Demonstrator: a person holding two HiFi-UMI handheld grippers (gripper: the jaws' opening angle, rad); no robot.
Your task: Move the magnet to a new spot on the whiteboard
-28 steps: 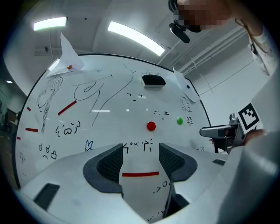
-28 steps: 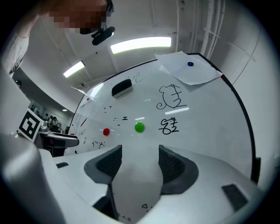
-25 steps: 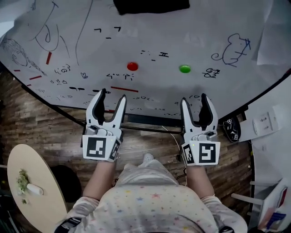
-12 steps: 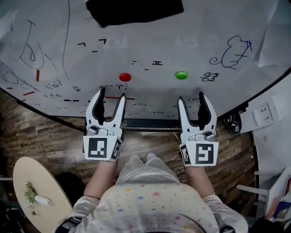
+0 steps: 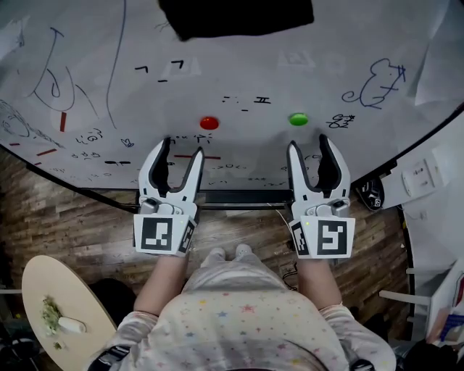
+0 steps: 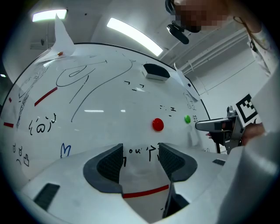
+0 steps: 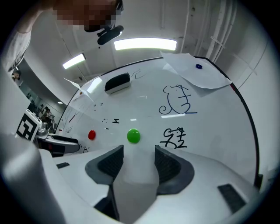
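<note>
A red round magnet (image 5: 209,122) (image 6: 158,124) (image 7: 91,134) and a green round magnet (image 5: 298,119) (image 7: 133,136) (image 6: 187,118) stick to the scribbled whiteboard (image 5: 239,58). My left gripper (image 5: 179,149) (image 6: 140,159) stands open just below and left of the red magnet, holding nothing. Open too, my right gripper (image 5: 307,147) (image 7: 139,161) points at the board just under the green magnet, which sits slightly left of its centre line in the right gripper view. Neither gripper touches a magnet.
A black eraser (image 5: 236,16) (image 6: 155,71) (image 7: 117,82) clings high on the board. Paper sheets (image 7: 195,75) hang at the board's upper right, held by a blue magnet (image 7: 199,67). The board's tray edge (image 5: 239,196) runs below the grippers; a round wooden table (image 5: 51,304) stands at lower left.
Both grippers have edged closer to the board, their tips now overlapping its lower part. The view shifted, so the magnets sit nearer the fingertips. Both stayed open.
</note>
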